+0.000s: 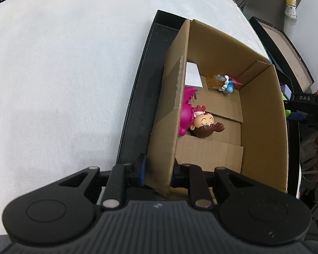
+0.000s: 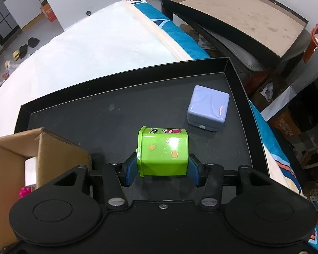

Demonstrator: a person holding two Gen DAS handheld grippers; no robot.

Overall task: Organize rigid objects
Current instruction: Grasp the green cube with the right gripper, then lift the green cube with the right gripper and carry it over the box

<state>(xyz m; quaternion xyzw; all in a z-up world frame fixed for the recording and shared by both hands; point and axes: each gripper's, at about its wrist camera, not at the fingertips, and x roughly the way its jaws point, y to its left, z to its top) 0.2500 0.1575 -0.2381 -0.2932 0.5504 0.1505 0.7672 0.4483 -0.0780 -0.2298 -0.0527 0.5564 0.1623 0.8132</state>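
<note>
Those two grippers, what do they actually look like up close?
Both the left gripper and the right gripper are matte black plastic with round discs, silver screws and jointed black links ending in blue fingers. The left body has ribbed grooves. No cables or sleeves show.

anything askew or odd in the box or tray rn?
Yes: the cardboard box sits tilted, its near wall clamped by the left hand-held gripper. The doll inside lies on its side. The black tray looks fine.

Ahead of the left jaws, the box wall [image 1: 176, 97] hides most of the pink toy [image 1: 186, 114]; the right jaws cover the green box's [image 2: 164, 150] sides.
</note>
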